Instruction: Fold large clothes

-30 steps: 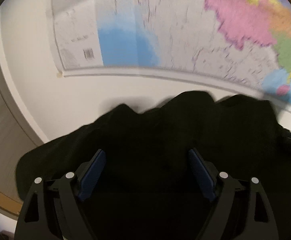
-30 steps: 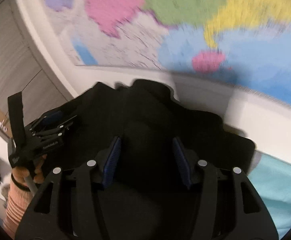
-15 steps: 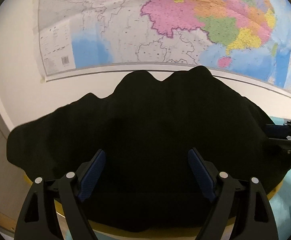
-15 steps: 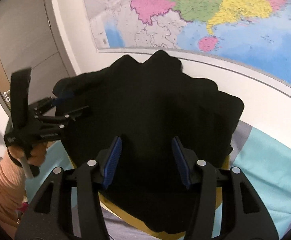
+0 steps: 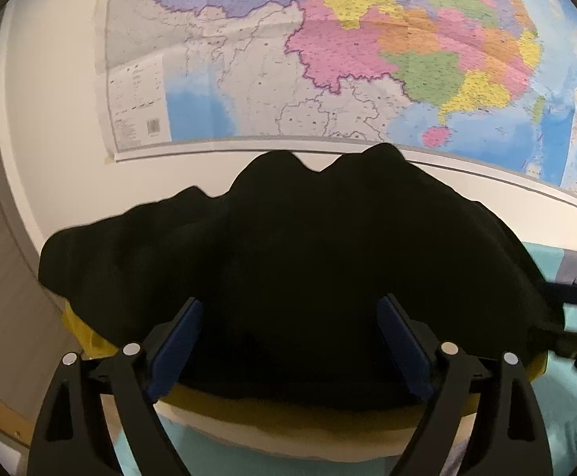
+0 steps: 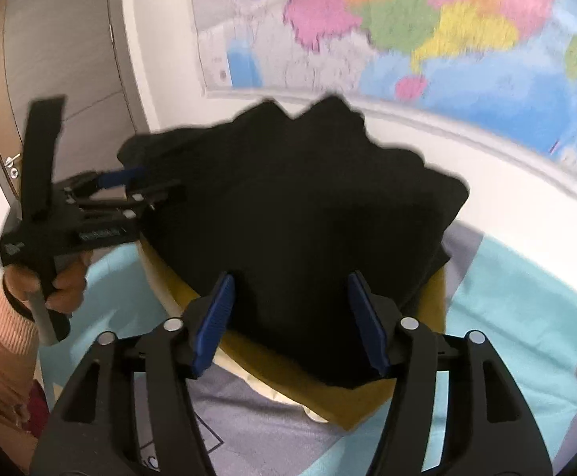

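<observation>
A folded black garment lies on top of a yellow folded cloth on the bed; it also shows in the right wrist view. My left gripper is open, its blue pads on either side of the garment's near edge, nothing pinched. It also shows in the right wrist view at the garment's left side. My right gripper is open over the garment's near edge, above the yellow cloth.
The bed has a teal and grey cover. A large coloured wall map hangs on the white wall behind. A grey door with a handle stands at the left.
Both grippers have drawn back and lowered from the black garment. It now rests on the yellow cloth, with the bed cover in view below.
</observation>
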Tool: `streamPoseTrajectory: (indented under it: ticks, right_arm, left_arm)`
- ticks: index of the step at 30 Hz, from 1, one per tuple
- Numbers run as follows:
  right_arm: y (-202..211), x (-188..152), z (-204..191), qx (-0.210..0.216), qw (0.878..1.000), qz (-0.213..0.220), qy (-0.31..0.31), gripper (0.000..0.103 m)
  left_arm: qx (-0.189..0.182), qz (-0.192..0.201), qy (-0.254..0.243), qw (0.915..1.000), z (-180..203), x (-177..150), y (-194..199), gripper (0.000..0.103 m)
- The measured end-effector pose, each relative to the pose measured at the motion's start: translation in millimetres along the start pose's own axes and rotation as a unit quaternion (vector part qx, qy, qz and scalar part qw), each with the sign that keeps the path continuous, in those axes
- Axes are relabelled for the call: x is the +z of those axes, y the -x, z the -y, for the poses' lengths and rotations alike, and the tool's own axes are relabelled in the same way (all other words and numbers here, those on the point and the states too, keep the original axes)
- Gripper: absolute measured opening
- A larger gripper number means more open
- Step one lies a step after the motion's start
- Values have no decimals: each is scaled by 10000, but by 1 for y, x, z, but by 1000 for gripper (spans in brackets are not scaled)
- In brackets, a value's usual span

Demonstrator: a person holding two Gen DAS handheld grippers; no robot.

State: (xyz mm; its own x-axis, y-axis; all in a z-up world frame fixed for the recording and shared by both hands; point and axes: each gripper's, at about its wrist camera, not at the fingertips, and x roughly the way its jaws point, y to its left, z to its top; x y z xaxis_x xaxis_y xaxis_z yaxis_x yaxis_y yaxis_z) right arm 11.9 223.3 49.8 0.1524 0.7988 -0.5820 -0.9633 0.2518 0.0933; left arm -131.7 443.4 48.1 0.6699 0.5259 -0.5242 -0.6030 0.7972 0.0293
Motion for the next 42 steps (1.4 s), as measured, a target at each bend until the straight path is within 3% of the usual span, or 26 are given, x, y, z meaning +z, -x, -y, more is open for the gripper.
streamPoseTrajectory:
  ticks: [13,18,22,29,42]
  right_arm:
    - [38,-28,-21,41,9979,638,-69,64]
    - [49,-52,-33,57,9977,677,-7,73]
    - [59,-67,-40,-48,9971,765,-16,88]
    - [74,-88,-49,-200,9966,793,21,97]
    - [91,-106,-57,-285,9964,799,-4,97]
  left_arm:
    - [115,391,253,9988,18,-42,61,96]
    - [132,301,408,9986,30,-65,78,96]
    - [192,229,505,9983,38,-79,90,96]
    - [208,117,641,9977,47,-96,104,96]
    - [309,213,561,9977,62,-108,124,96]
